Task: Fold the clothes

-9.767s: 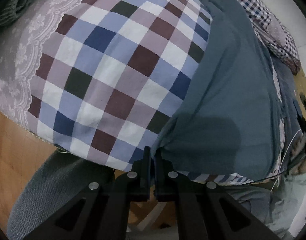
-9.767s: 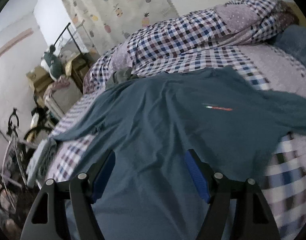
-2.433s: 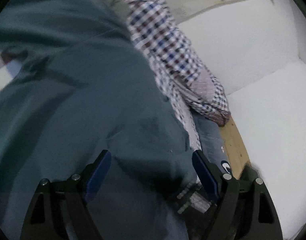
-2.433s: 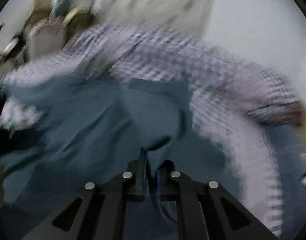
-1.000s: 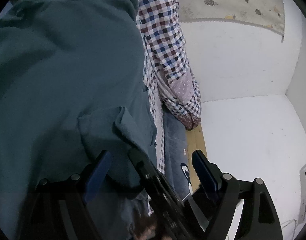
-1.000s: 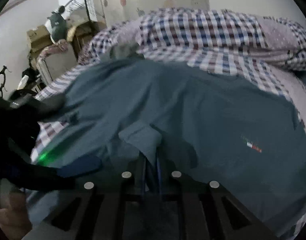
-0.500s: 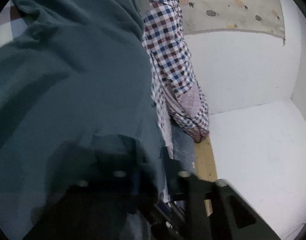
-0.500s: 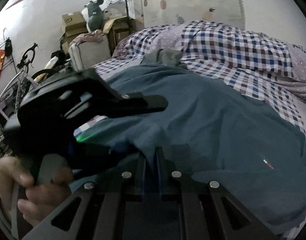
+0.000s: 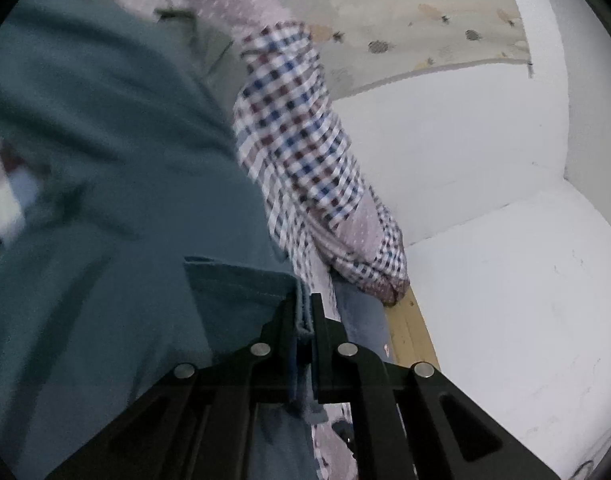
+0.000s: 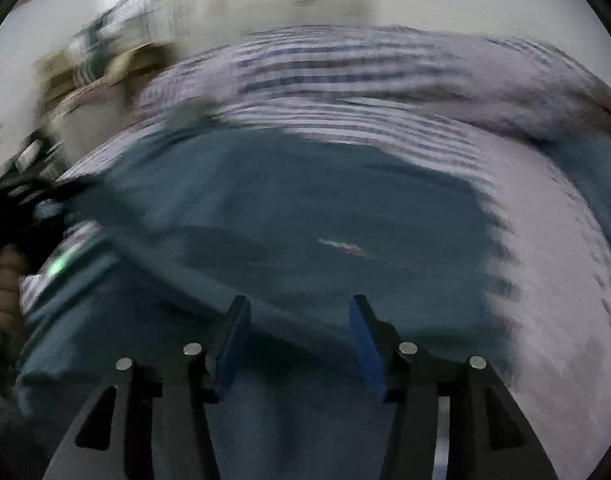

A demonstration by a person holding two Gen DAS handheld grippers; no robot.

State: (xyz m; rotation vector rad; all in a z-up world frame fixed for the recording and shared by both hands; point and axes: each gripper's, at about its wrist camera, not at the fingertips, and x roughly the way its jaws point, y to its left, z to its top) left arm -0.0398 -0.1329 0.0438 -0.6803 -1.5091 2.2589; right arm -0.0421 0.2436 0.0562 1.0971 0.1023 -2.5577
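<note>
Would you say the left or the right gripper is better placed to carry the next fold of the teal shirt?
Left, probably. The left gripper is shut on a hemmed edge of the teal shirt. The right gripper is opening with nothing pinched, over the shirt.

Left hand-held gripper [image 9: 303,320] now clamped on teal shirt [image 9: 105,200] hem, right hand-held gripper [image 10: 297,336] released, opening

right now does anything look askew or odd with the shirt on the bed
The teal cotton t-shirt lies spread on the checked bedspread, but one hemmed corner is folded over and pinched in the shut left gripper. The right gripper, jaws opening, holds nothing.
</note>
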